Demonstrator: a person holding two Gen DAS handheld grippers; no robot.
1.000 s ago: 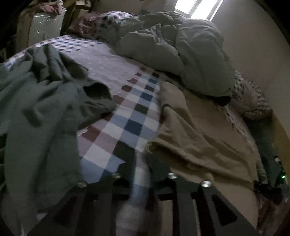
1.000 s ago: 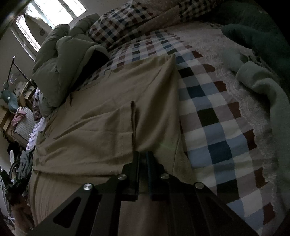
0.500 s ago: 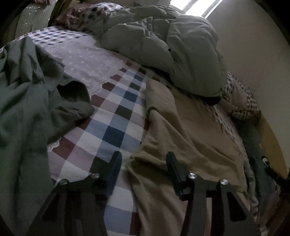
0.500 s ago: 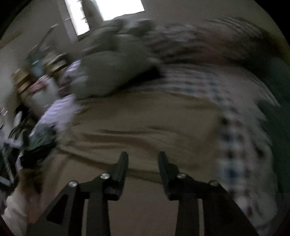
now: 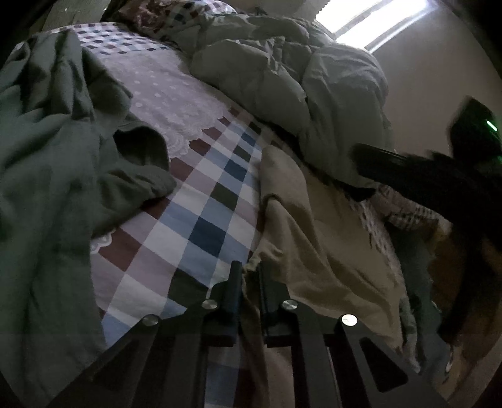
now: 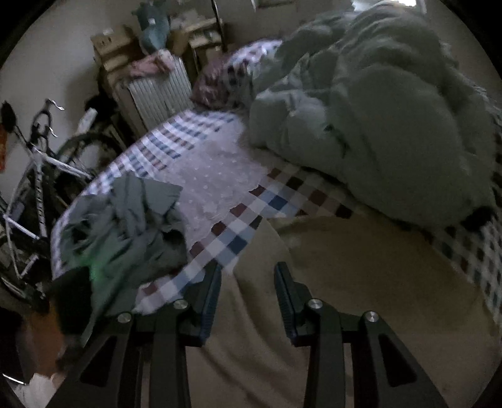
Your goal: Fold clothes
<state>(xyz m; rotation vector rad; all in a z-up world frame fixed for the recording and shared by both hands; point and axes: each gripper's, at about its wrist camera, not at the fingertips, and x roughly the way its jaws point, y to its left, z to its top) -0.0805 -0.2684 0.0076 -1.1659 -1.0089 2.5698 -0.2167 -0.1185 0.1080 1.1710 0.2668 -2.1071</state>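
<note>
**Left tool pinches tan cloth as right tool hangs free over bed**

The left tool has just been closing, and its jaws now stand narrow with the near corner of the tan cloth caught between the pads. From that corner the cloth runs ahead and to the right of the tool, lying flat with a few long creases on the checked bedspread. To the left of the tool a crumpled green garment sprawls over the bed's edge, one open cuff turned toward the checks. Farther ahead a pale lace panel covers the bedspread, and beyond it a bulky grey-green duvet is heaped below a bright window. The dark, blurred shape at far right is the right tool seen from the side.

The right tool has its jaws parted at a moderate width with nothing between them; it sits above the tan cloth, which fills the ground directly under and ahead of it. Ahead and to its left lie the checked bedspread and the green garment; ahead and to its right rises the duvet. Past the bed's far-left edge stand a bicycle and a radiator with cardboard boxes behind it.
</note>
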